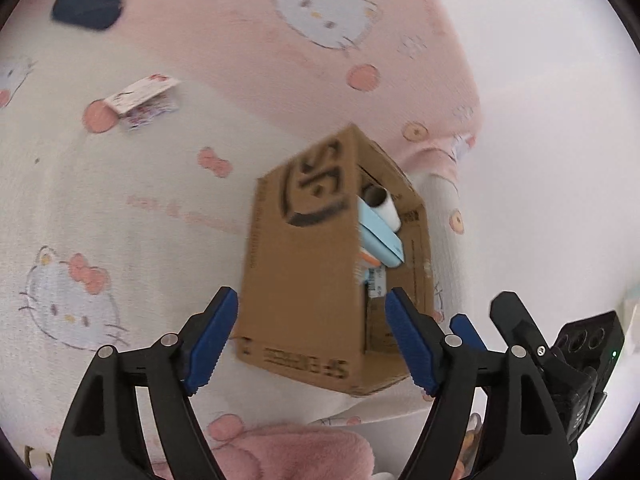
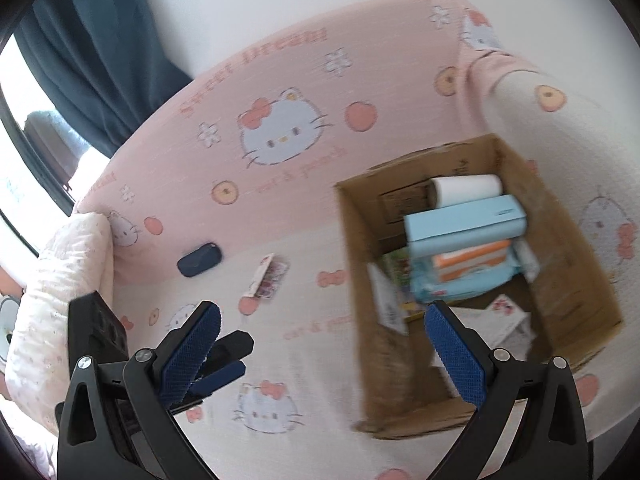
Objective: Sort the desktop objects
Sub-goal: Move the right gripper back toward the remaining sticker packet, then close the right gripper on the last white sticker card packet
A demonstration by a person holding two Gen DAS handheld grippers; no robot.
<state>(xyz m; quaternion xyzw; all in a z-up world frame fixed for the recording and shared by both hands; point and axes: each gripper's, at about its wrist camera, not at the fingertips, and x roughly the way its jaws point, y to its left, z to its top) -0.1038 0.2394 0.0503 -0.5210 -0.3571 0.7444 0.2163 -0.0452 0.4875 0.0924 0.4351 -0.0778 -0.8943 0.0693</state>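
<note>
A brown cardboard box (image 1: 304,264) stands on a Hello Kitty bed sheet; it also shows in the right wrist view (image 2: 576,264). Inside lie a light blue box (image 2: 464,222), a white roll (image 2: 466,188), an orange-and-white pack (image 2: 472,262) and papers. My left gripper (image 1: 312,340) is open and empty, close in front of the box. My right gripper (image 2: 320,360) is open and empty, above the box's near left corner. A dark blue case (image 2: 199,259) and a small printed card packet (image 2: 266,276) lie on the sheet to the left; both also show in the left wrist view, case (image 1: 86,9), packet (image 1: 140,100).
A pink Hello Kitty headboard cushion (image 2: 304,92) runs behind the sheet. A rolled quilt (image 2: 60,280) lies at far left by a window with a dark curtain (image 2: 100,32). A pink plush item (image 1: 304,452) sits near the left gripper. A white wall (image 1: 540,120) is right of the box.
</note>
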